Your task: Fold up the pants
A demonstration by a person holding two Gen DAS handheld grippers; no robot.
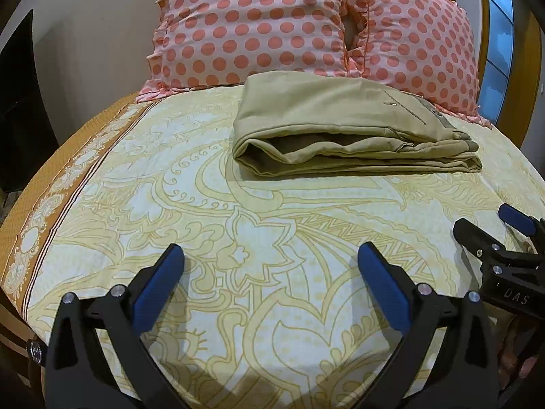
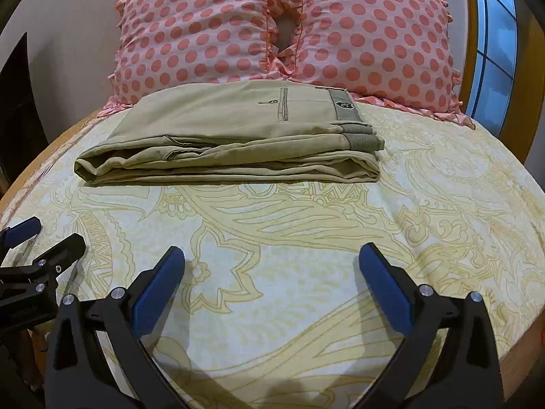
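Observation:
Khaki pants point(image 1: 340, 126) lie folded into a flat stack on the bed, just in front of the pillows; in the right wrist view point(image 2: 231, 136) the waistband with a grey label faces right. My left gripper point(image 1: 270, 255) is open and empty, hovering over the sheet well short of the pants. My right gripper point(image 2: 272, 255) is also open and empty, about as far back. Each gripper shows at the edge of the other's view: the right gripper point(image 1: 490, 225) at the right, the left gripper point(image 2: 47, 235) at the left.
The bed has a cream sheet with a yellow floral pattern point(image 1: 238, 231) and an orange border point(image 1: 41, 225) on the left. Two pink polka-dot pillows point(image 2: 197, 30) point(image 2: 374, 37) lean against the headboard. A window point(image 2: 494, 41) is at the right.

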